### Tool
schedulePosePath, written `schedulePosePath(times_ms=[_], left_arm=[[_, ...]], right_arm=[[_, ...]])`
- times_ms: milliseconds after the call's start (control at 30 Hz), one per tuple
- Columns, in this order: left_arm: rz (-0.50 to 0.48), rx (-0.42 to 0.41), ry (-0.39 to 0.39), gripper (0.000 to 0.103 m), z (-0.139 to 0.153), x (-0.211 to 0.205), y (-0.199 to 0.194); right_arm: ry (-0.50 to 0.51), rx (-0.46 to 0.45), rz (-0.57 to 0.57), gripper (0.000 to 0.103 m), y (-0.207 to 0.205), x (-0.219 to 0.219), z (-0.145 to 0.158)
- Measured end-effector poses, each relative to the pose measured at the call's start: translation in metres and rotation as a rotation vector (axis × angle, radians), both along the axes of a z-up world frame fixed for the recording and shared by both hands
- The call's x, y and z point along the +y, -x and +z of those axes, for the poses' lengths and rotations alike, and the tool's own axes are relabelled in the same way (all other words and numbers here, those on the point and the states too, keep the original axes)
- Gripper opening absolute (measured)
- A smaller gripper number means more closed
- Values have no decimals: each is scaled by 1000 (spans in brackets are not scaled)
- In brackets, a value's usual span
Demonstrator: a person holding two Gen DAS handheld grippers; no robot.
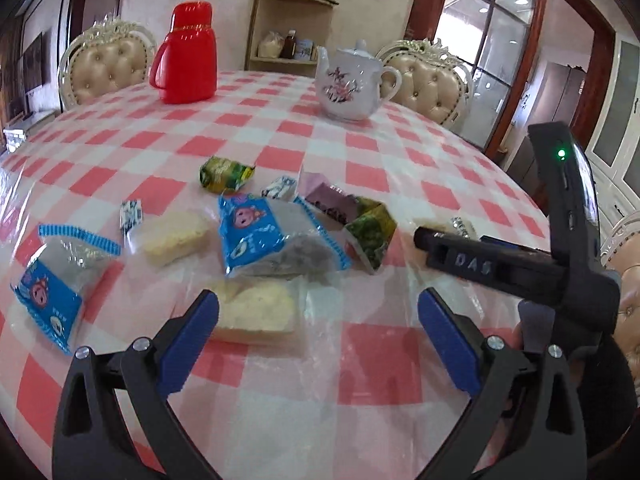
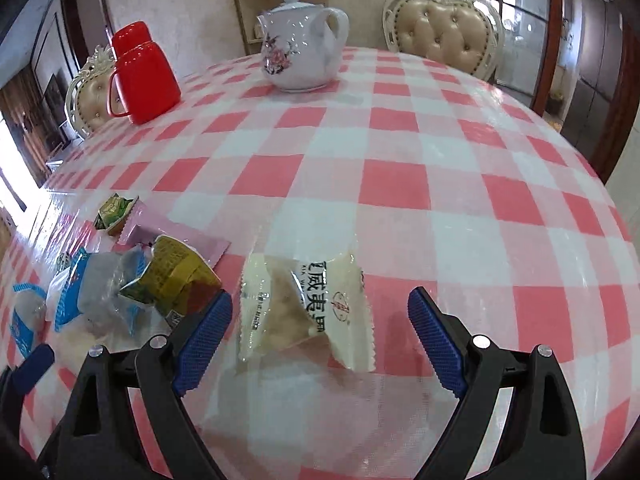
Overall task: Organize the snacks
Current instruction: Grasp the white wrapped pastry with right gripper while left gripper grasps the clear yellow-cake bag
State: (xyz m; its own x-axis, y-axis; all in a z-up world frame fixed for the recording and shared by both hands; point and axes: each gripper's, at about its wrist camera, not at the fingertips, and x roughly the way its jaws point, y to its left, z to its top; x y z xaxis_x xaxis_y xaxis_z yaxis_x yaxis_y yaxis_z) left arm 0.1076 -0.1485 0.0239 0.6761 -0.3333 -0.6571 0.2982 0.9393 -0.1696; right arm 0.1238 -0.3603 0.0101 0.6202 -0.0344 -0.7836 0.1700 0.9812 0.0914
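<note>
Left gripper hovers low over the surface, jaws wide, holding nothing. Just ahead of its left finger lies a clear-wrapped yellow cake; whether the blue pad touches the wrapper is hard to tell from this angle. Further out: blue cartoon pack mid-pile, a second blue pack well to the left, another yellow cake between them, two small blue-white candies, a green packet behind, a purple wrapper touching a green folded packet.

Right gripper, seen from the left wrist as a black body at the right side of the pile, also has jaws wide and empty. Between its fingers lies a white snack packet with printed characters, flat on the surface and apart from the pile. Just left of the right gripper's left finger sits the green-gold packet on a pink wrapper.

Red thermos and white floral teapot stand at the far side, well apart from the snacks.
</note>
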Motion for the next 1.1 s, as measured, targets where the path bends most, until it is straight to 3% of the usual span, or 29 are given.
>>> schedulePosePath(times_ms=[367,433,500,600,700,800,933,1100], left_arm=[[-28,-6,-5,100,3,-5,3],[-29,-4,-7,100,2,-5,3],[-30,-5,-10,100,3,-5,4],[-32,-4,-12,100,2,-5,4],[-37,-7,-28,100,4,-3,6],[-4,-21,-73,100,8,14,7],[40,20,-17,100,26,60,-7],[60,-24,-5,100,48,111,-11]], right_arm=[[-2,29,-14,82,-5,-1,-5],[6,35,-9,70,-6,0,-6],[31,38,-12,50,-5,2,-6],[57,22,-15,38,2,4,-4],[92,-26,-15,37,24,11,5],[14,-77,-5,37,50,12,16],[-96,-171,-8,37,88,16,36],[-168,-250,-32,37,115,12,53]])
